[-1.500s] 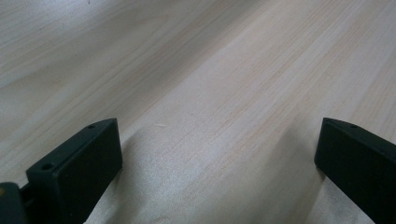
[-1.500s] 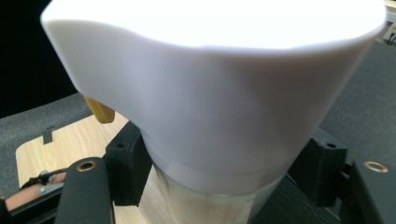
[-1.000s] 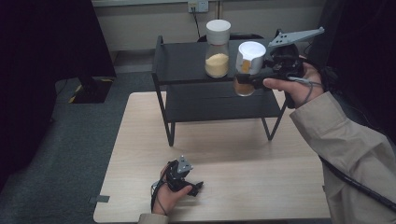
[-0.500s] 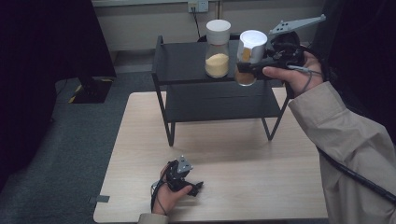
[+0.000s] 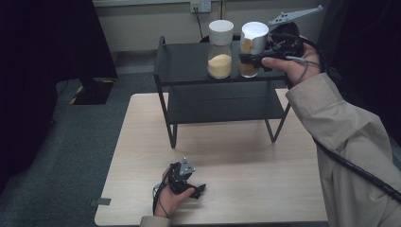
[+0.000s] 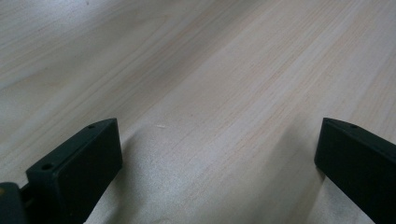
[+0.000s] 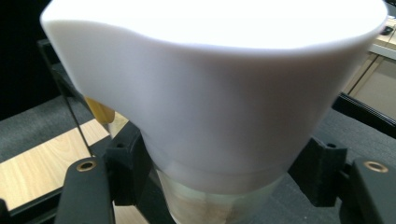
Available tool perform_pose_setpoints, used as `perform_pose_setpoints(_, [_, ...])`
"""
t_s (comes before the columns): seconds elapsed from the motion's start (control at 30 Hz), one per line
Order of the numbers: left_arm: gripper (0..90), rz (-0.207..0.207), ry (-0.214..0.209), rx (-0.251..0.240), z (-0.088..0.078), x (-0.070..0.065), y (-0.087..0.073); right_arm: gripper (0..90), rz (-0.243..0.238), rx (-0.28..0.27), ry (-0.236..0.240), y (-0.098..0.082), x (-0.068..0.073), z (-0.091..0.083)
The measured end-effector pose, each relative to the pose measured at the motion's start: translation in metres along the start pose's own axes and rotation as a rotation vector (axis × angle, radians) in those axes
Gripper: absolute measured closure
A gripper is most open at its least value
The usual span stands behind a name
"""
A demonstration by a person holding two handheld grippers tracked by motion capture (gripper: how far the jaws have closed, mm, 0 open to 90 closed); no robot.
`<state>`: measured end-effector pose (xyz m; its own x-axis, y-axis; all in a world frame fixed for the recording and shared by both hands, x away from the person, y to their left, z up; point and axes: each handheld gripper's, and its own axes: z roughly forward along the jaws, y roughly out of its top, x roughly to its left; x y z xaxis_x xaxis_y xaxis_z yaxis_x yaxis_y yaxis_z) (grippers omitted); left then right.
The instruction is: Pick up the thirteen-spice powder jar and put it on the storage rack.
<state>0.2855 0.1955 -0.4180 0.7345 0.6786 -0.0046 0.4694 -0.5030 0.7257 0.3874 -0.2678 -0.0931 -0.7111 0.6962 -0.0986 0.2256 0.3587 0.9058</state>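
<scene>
My right gripper [image 5: 249, 58] is shut on a glass jar [image 5: 253, 46] with a white lid and brown contents, slightly tilted over the right part of the black rack's top shelf [image 5: 187, 61]. Just left of it on that shelf stands a second white-lidded jar [image 5: 220, 51] holding yellow powder. In the right gripper view the held jar's lid [image 7: 210, 84] looms large, with the jaws of my right gripper [image 7: 219, 182] pressed on the glass below it. My left gripper [image 5: 196, 188] rests near the table's front edge. In its own view my left gripper [image 6: 217, 158] is open, with bare wood between the jaws.
The two-tier black rack stands at the far side of the light wooden table [image 5: 227, 156]. Its lower shelf [image 5: 222, 101] is bare. Grey carpet [image 5: 94, 142] lies to the left, a wall with a socket [image 5: 199, 5] behind. A cable [image 5: 350, 165] trails from the right gripper along the sleeve.
My right gripper has carried the jar up and farther back, level with the top shelf beside the yellow-powder jar. The left hand has stayed put.
</scene>
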Motion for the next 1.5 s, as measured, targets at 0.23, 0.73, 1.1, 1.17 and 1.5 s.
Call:
perform_pose_setpoints(0.23, [0.0, 0.002, 0.0, 0.0, 0.0, 0.0, 0.0, 30.4, 0.005, -0.006, -0.01, 0.0, -0.002, 0.013])
perform_pose_setpoints(0.73, [0.0, 0.0, -0.001, 0.001, 0.0, 0.0, 0.0, 30.2, 0.063, -0.039, -0.013, -0.008, -0.005, 0.019])
perform_pose_setpoints(1.1, [0.0, 0.002, -0.003, 0.0, 0.0, 0.001, 0.0, 29.9, 0.087, -0.048, -0.035, -0.01, -0.001, 0.021])
perform_pose_setpoints(1.17, [0.0, 0.002, -0.003, 0.0, 0.0, 0.001, 0.0, 29.0, 0.082, -0.049, -0.04, -0.01, 0.0, 0.021])
perform_pose_setpoints(1.5, [0.0, 0.004, -0.004, 0.0, 0.001, 0.001, 0.001, 8.1, 0.089, -0.045, -0.093, -0.011, 0.011, 0.019])
